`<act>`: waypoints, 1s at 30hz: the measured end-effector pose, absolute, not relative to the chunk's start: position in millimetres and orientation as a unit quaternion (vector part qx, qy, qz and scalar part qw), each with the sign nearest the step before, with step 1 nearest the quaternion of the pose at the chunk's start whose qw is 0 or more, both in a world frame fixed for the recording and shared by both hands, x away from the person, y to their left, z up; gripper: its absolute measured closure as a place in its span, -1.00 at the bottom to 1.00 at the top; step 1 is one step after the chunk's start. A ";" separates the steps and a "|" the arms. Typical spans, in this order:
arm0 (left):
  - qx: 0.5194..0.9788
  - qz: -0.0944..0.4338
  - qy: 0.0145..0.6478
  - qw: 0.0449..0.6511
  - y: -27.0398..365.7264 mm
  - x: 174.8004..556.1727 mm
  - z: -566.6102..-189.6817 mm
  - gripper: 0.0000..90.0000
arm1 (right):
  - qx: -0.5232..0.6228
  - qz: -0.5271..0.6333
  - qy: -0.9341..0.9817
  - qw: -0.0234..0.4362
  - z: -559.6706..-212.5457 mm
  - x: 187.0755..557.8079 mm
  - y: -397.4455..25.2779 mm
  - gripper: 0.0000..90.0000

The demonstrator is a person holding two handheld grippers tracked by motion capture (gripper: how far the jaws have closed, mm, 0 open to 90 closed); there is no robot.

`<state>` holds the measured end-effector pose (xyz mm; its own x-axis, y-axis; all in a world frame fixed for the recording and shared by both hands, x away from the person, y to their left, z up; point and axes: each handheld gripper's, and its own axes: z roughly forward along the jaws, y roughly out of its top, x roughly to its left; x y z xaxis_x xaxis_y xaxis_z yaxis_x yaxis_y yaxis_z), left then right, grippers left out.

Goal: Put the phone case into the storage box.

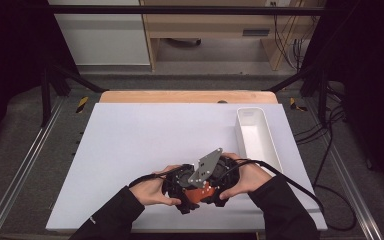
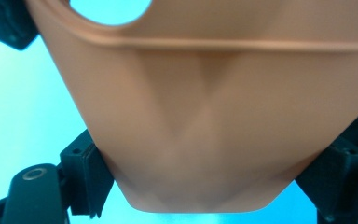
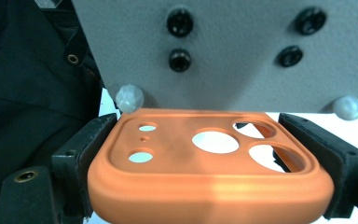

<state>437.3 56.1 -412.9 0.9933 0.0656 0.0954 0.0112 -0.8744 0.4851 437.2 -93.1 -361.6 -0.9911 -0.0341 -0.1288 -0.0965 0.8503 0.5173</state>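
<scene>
Orange phone case point(image 3: 209, 172) pinched at both ends by left gripper point(image 2: 205, 186) and right gripper point(image 3: 209, 158), near table's point(image 1: 130, 140) front edge; probably mid-handover, needing one release next.

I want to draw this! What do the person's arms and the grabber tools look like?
Both arms wear black sleeves. The grippers are black, each trailing a black cable. A grey three-cornered plate with dark screws tops one. The jaws are chunky black blocks.

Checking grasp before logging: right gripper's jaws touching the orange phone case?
Touching. In the right gripper view both black jaws press against opposite sides of the orange phone case, with no gap at either side; the right gripper is shut on it.
</scene>
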 end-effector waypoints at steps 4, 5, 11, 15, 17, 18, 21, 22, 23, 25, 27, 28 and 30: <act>0.965 0.059 0.021 0.254 57.2 437.1 -412.5 -0.65 | -0.035 0.273 0.959 0.061 -361.2 437.3 -93.5 -0.68; 0.965 0.060 0.020 0.256 57.6 437.1 -412.2 -0.65 | -0.035 0.276 0.959 0.061 -361.0 437.2 -93.6 -0.68; 0.961 0.063 0.026 0.269 62.3 439.3 -410.7 -0.65 | -0.023 0.297 0.952 0.068 -357.6 437.4 -95.4 -0.85; 0.959 0.064 0.032 0.276 67.8 441.0 -409.4 -0.65 | -0.010 0.315 0.945 0.086 -352.7 436.7 -100.2 -0.93; 0.957 0.064 0.037 0.282 70.3 441.0 -409.3 -0.65 | -0.006 0.329 0.940 0.090 -348.8 436.3 -102.8 -0.95; 0.956 0.065 0.035 0.285 72.0 441.5 -409.0 -0.65 | -0.004 0.333 0.938 0.092 -347.2 436.2 -104.0 -0.96; 0.952 0.063 0.043 0.297 76.8 441.8 -409.3 -0.65 | 0.003 0.348 0.932 0.101 -344.2 435.1 -108.2 -0.96; 0.952 0.064 0.043 0.298 78.6 442.4 -409.0 -0.65 | 0.005 0.351 0.931 0.102 -343.7 434.7 -109.7 -0.96; 0.950 0.063 0.046 0.303 80.0 442.6 -409.1 -0.65 | 0.008 0.353 0.930 0.102 -343.4 434.5 -111.1 -0.97; 0.946 0.064 0.050 0.313 82.8 442.9 -409.0 -0.65 | 0.008 0.361 0.927 0.105 -343.4 434.9 -113.9 -0.97; 0.942 0.065 0.053 0.324 85.6 443.8 -408.5 -0.65 | 0.013 0.367 0.924 0.105 -344.1 435.2 -116.5 -0.97; 0.941 0.063 0.056 0.329 86.9 444.2 -408.3 -0.65 | 0.015 0.369 0.923 0.107 -344.8 435.2 -117.6 -0.97; 0.937 0.063 0.060 0.337 89.3 444.8 -408.8 -0.65 | 0.020 0.374 0.921 0.106 -346.4 435.1 -119.7 -0.97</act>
